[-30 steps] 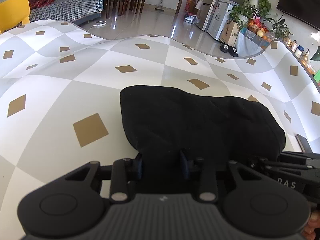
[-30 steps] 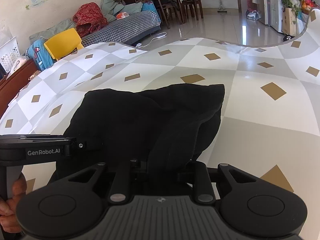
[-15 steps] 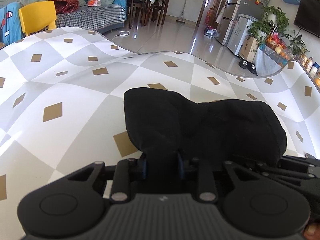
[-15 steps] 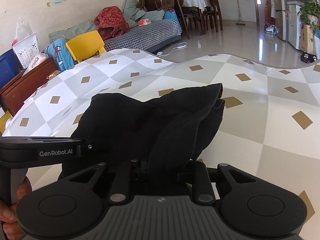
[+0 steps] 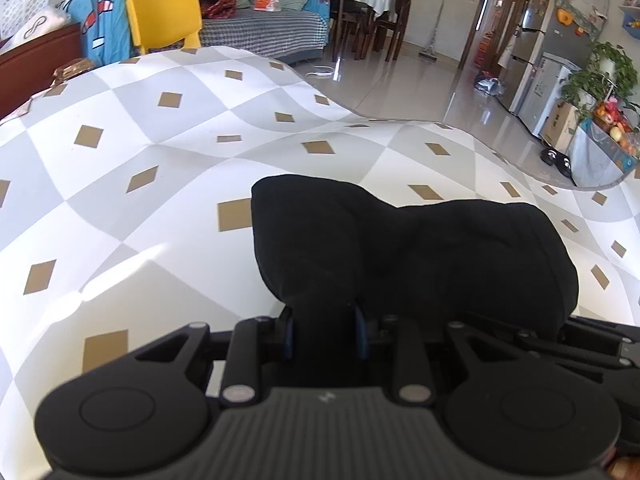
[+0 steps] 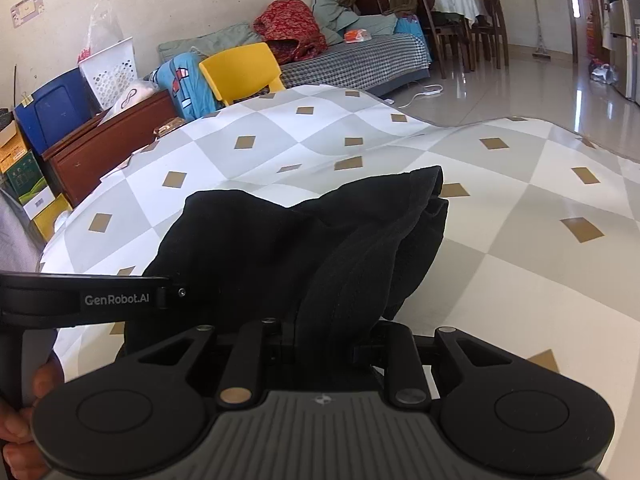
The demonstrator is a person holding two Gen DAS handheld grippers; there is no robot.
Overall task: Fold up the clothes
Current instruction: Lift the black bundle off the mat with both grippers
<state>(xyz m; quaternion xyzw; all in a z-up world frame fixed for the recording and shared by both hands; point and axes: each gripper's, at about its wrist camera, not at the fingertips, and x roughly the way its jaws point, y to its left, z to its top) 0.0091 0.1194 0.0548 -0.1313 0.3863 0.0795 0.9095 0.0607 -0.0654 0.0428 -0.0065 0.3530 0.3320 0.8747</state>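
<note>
Both claws, left claw (image 5: 322, 334) and right claw (image 6: 326, 338), clamp a bunched black garment (image 5: 420, 256) hanging above the checked surface (image 5: 160, 160); uneven pulling could slip fabric free, spoiling the fold.

**Where everything sits right now**

So the garment (image 5: 416, 264) is bunched up on the counter (image 5: 152, 240), right in front of me. My left gripper (image 5: 323, 332) has its near left end pinched, my right gripper (image 6: 326, 336) has the near right end, and the rest of it slumps forward from both, resting on the counter. In the right wrist view my left gripper's body sits just to the left of the garment, with my hand (image 6: 20, 432) below it at the frame's edge. Past the counter's far edge there's a chair (image 6: 240, 70), then a sofa (image 6: 360, 60) behind that. Dining table (image 6: 456, 0) further back to the right. Fridge (image 5: 560, 40) and plants (image 5: 604, 72) far right.
</note>
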